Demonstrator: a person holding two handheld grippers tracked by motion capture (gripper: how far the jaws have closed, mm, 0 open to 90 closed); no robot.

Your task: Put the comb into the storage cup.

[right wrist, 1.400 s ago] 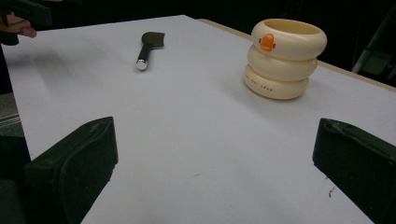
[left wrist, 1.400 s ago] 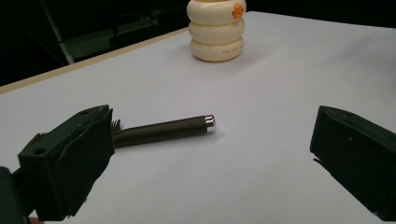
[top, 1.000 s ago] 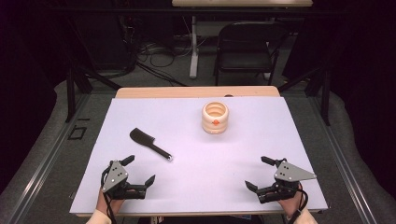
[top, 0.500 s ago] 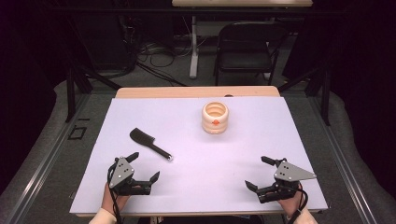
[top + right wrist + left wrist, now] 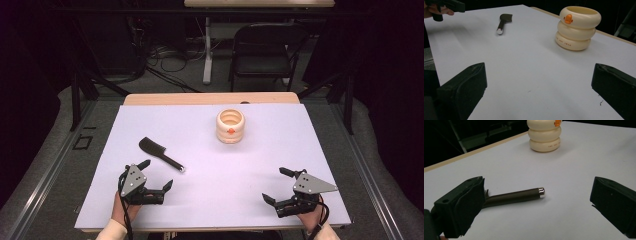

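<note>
While the right gripper [image 5: 284, 185] rests at the near right of the white-covered desk [image 5: 280, 150] with its jaws wide apart and empty, the left gripper [image 5: 156, 174], jaws equally spread, sits just beside the metal-tipped handle end of the dark brown hairbrush [image 5: 159, 153], not touching it. The cream ringed plastic pot [image 5: 230, 126] with an orange mark stands well beyond.

Cream ringed holder [image 5: 577, 28]: small dark lettering stood on its lowest ring, too small to read; orange mark near rim.
</note>
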